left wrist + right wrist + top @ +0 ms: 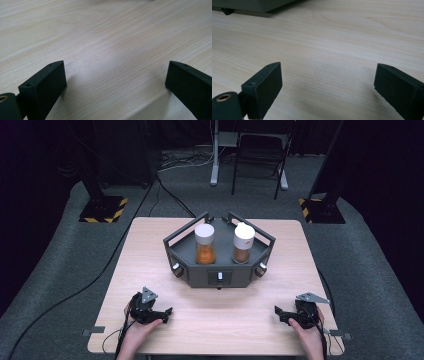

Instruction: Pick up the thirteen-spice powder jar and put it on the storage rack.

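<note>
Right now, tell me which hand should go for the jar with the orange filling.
Left, probably. The orange jar stands in the left half of the grey rack, nearer the left gripper, whose jaws are open and empty. The right gripper, also open, sits nearer the brown jar.

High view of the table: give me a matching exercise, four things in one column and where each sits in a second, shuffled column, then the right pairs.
Things:
1. jar with orange contents
2. jar with brown contents
3. left gripper
4. right gripper

Places:
A. near right corner of the table
B. left side of the grey tray
C. near left corner of the table
D. right side of the grey tray

Pairs: 1-B, 2-D, 3-C, 4-A
</note>
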Demonstrator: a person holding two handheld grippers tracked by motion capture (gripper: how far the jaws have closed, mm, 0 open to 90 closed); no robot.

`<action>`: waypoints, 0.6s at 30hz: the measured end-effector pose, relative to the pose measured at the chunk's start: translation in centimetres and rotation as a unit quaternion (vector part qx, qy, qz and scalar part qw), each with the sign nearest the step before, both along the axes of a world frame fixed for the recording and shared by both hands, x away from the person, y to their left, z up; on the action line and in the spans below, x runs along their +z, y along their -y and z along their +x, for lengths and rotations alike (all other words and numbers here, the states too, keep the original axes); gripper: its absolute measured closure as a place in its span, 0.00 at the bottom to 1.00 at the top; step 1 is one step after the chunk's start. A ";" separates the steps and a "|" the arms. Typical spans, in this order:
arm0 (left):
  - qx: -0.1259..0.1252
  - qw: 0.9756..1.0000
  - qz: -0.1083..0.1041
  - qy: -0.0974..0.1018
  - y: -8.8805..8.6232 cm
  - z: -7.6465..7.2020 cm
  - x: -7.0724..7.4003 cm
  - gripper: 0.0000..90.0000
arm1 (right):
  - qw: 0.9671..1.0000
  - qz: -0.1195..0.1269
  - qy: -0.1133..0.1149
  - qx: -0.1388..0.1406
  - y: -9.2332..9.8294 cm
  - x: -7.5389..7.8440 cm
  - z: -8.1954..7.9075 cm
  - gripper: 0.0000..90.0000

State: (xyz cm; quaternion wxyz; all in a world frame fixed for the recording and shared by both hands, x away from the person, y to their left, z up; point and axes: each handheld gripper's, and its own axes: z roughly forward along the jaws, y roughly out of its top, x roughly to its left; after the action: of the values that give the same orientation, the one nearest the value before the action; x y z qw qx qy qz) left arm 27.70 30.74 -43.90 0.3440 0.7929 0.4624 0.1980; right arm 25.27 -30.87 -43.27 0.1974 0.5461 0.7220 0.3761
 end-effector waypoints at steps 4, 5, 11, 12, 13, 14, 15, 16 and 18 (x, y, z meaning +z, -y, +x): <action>0.000 1.000 0.000 0.000 0.0 0.0 0.0 0.04 | 1.000 -0.006 -0.007 0.003 -0.2 -0.2 0.1 0.08; 0.000 1.000 0.000 0.000 0.0 0.0 0.0 0.04 | 1.000 -0.008 -0.006 0.003 -0.2 -0.2 0.1 0.08; 0.000 1.000 0.000 0.000 0.0 0.0 0.0 0.04 | 1.000 -0.007 -0.001 0.003 -0.3 -0.4 -0.1 0.06; 0.000 1.000 0.000 0.000 0.0 0.0 0.0 0.04 | 1.000 -0.008 0.001 0.004 -0.3 -0.5 -0.2 0.06; 0.000 1.000 0.000 0.000 0.0 0.0 0.0 0.04 | 1.000 -0.009 0.002 0.004 -0.4 -0.6 -0.2 0.05; 0.000 1.000 0.000 0.000 0.0 0.0 0.0 0.04 | 1.000 -0.012 0.003 0.005 -0.5 -0.6 -0.2 0.05; 0.000 1.000 -0.001 0.000 0.0 0.0 0.0 0.04 | 1.000 -0.015 0.002 0.005 -0.6 -0.5 -0.2 0.04; 0.000 1.000 0.000 0.000 0.0 0.0 0.0 0.04 | 1.000 -0.018 0.001 0.006 -0.7 -0.5 -0.1 0.04; 0.000 1.000 -0.002 0.000 0.0 0.0 0.0 0.04 | 1.000 -0.025 0.001 0.007 -1.0 -0.5 -0.1 0.03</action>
State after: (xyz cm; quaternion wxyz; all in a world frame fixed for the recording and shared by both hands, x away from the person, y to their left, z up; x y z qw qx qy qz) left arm 27.72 30.74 -43.92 0.3452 0.7922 0.4631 0.1973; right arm 25.18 -29.88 -43.72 0.2091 0.5358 0.7346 0.3599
